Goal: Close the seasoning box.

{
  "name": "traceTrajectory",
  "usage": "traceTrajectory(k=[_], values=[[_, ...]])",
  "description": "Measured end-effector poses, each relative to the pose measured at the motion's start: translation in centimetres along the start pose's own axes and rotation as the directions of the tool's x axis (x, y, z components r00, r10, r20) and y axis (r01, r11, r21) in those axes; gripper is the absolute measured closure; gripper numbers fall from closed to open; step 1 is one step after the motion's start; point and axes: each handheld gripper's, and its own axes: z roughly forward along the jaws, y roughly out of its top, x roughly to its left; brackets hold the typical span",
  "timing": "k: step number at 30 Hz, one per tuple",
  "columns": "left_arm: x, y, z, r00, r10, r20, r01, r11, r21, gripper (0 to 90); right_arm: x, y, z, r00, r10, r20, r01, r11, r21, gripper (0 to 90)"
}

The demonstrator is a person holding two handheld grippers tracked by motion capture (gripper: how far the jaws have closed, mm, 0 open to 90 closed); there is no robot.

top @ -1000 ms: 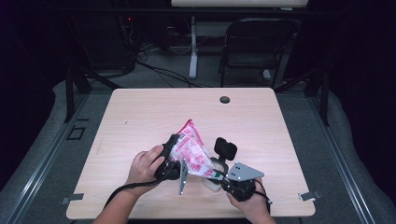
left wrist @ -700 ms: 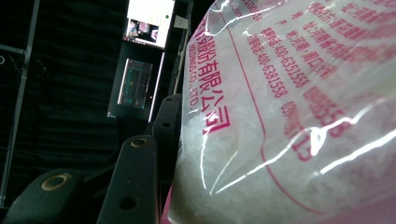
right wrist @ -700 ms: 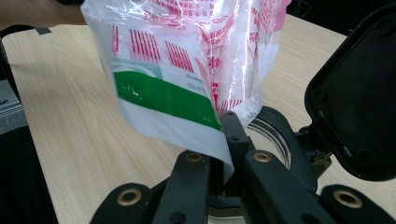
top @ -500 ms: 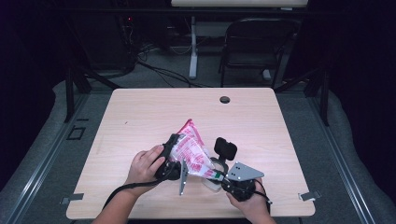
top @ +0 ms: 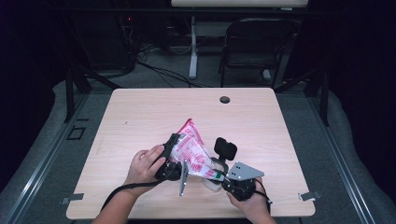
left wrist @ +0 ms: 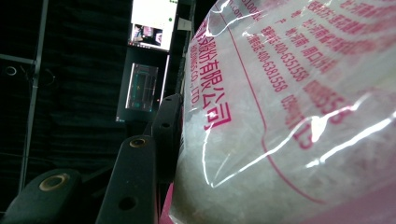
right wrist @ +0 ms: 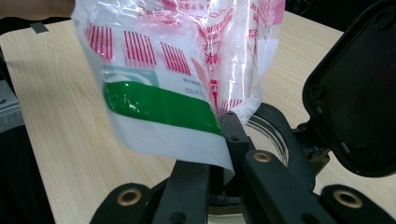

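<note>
Crinkly clear plastic printed in pink makes up the bag (top: 191,151), which in the high view is held tilted above the near middle of the wooden table (top: 140,116), its top corner pointing away from the person and its lower end dipping toward a small clear jar (top: 212,183) with a black flip lid (top: 225,148) standing open. The left gripper (top: 172,149) has the bag's side between its jaws, partly spread around the bulge, while the right gripper (top: 223,176) sits at the bag's low corner just over the jar. In the left gripper view, one black jaw (left wrist: 164,126) lies flat against the film, and white granules (left wrist: 261,186) show through it, packed loosely; the other jaw is hidden behind the bag, so I judge the hold as a light squeeze on a soft, shifting load. The film looks glossy and slippery, and likely to sag and slump wherever it is not supported. In the right gripper view, the jaws are brought together on the green-and-white bottom edge (right wrist: 163,112) of the bag, pinching thin flat film right above the jar's rim (right wrist: 266,128). That seam edge is the better place to grip, being stiff and free of contents; the belly needs a wide, gentle hold, since a hard pinch could burst it or send granules spilling past the jar mouth.
</note>
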Motion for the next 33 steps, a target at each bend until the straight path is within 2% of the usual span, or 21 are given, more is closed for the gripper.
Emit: traceTrajectory(k=[12, 22, 33], values=[[0.18, 0.01, -0.06, 0.9999, 0.012, 0.006, -0.012, 0.9999, -0.007, 61.6, -0.10, -0.02, -0.03, 1.0000, 0.001, 0.001, -0.001, 1.000, 0.001, 89.8], [0.41, 0.20, -0.27, 0.9988, 0.048, 0.004, -0.048, 0.9988, -0.008, 62.1, -0.20, -0.09, -0.06, 1.0000, 0.006, 0.005, -0.006, 1.000, 0.002, 89.8], [0.67, 0.43, -0.55, 0.9976, 0.069, -0.001, -0.069, 0.9976, -0.001, 63.3, -0.30, -0.11, -0.07, 0.9999, 0.011, 0.003, -0.011, 1.000, -0.002, 89.8]])
